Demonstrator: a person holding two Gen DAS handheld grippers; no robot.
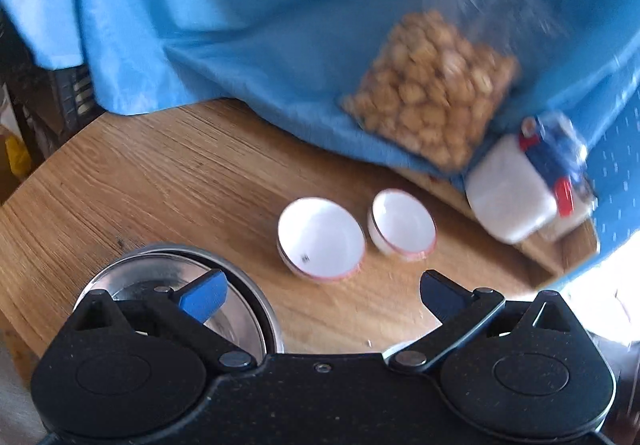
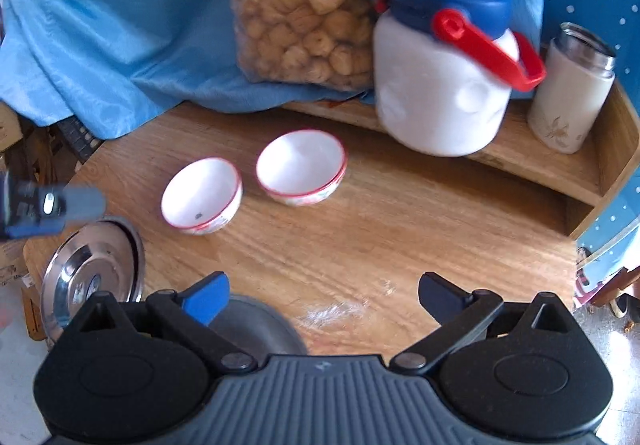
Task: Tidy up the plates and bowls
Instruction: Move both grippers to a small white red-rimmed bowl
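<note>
Two white bowls with red rims stand side by side on the wooden table [image 2: 400,229]: the left bowl [image 1: 320,237] [image 2: 202,195] and the right bowl [image 1: 403,224] [image 2: 301,166]. A steel plate [image 1: 172,285] [image 2: 94,269] lies at the near left. A second steel dish [image 2: 256,329] lies under my right gripper's left finger. My left gripper [image 1: 324,295] is open and empty above the table, its left finger over the steel plate. My right gripper [image 2: 324,297] is open and empty. The left gripper's tip shows blurred at the left edge of the right wrist view [image 2: 48,209].
A blue cloth [image 1: 240,25] [image 2: 100,45] hangs behind. A clear bag of biscuits [image 1: 432,97] [image 2: 304,13] leans on it. A white jar with blue lid and red handle [image 1: 520,185] [image 2: 444,61] and a white flask [image 2: 572,89] stand on a raised shelf at right.
</note>
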